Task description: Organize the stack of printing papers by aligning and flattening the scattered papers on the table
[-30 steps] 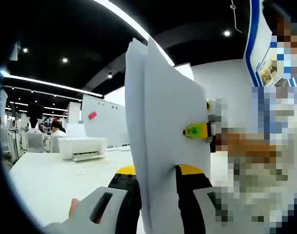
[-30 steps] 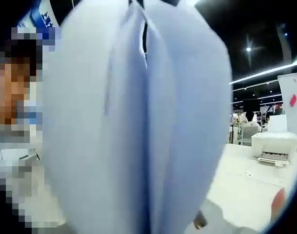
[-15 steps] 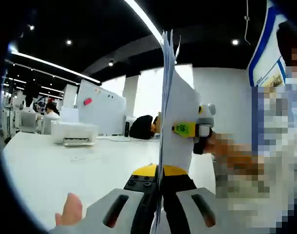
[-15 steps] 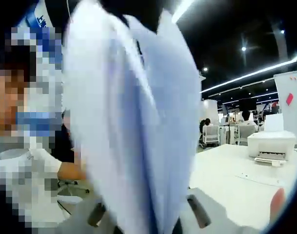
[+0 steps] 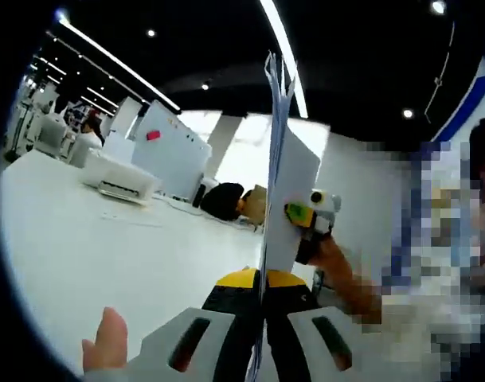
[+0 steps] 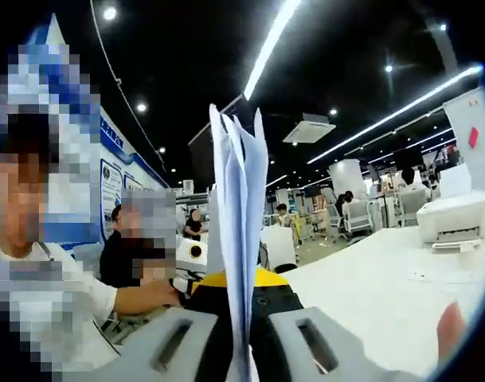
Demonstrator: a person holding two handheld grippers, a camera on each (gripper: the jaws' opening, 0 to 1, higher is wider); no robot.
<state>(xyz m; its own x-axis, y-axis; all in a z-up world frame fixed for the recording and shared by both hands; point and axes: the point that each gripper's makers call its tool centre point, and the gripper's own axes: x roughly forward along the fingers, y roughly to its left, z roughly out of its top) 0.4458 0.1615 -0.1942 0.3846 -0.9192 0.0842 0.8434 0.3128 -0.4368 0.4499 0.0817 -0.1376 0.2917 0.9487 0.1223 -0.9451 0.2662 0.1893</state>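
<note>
Papers point(image 5: 272, 159) stand on edge in the air, a thin sheaf seen almost edge-on in both views, rising from between each pair of jaws. In the left gripper view the sheets run up from the left tongs point(image 5: 262, 334), whose grey jaws are closed tight against the sheaf at its lower edge, and the top corners fan apart a little near the ceiling light. Farther along the sheaf the right tongs point(image 5: 306, 219) clamp the same sheets from the far side, with a person's hand behind them. In the right gripper view the papers point(image 6: 240, 231) rise from the right tongs point(image 6: 240, 350), jaws shut on them, and the upper edges splay into several loose leaves. Beside the sheaf there the left tongs point(image 6: 196, 263) show at the end of a person's forearm.

Below the sheaf lies the white counter point(image 5: 107, 263), well apart from the sheets. A fingertip point(image 5: 105, 346) shows at the lower left of the left gripper view. A white printer point(image 5: 119, 179) sits toward the far end of the counter, and the same printer point(image 6: 453, 219) shows at the right of the right gripper view. A whiteboard point(image 5: 166, 155) with a red mark stands behind it.
</note>
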